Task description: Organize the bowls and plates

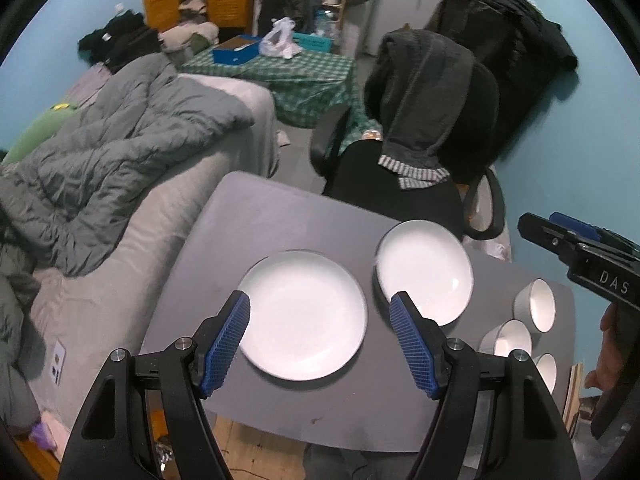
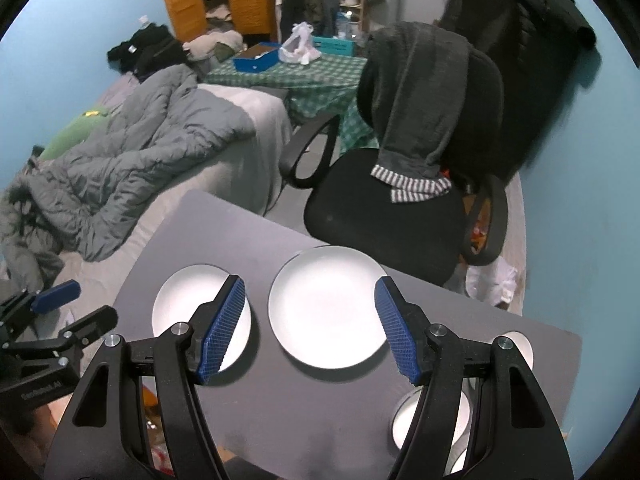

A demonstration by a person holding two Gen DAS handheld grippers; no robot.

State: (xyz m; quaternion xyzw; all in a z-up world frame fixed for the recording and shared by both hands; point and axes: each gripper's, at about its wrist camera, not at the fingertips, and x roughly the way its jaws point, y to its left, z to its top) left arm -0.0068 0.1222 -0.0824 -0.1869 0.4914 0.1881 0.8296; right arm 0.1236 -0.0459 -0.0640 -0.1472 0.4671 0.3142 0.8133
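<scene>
Two white plates lie side by side on a grey table. In the left wrist view my left gripper is open and empty above the near plate; the second plate lies to its right. Three white bowls stand at the table's right edge. In the right wrist view my right gripper is open and empty above the right plate; the left plate is partly behind one finger. Bowls show low right, partly hidden.
A black office chair draped with a dark garment stands just beyond the table. A bed with a grey duvet borders the table's left side. The right gripper's body shows at the right edge of the left wrist view.
</scene>
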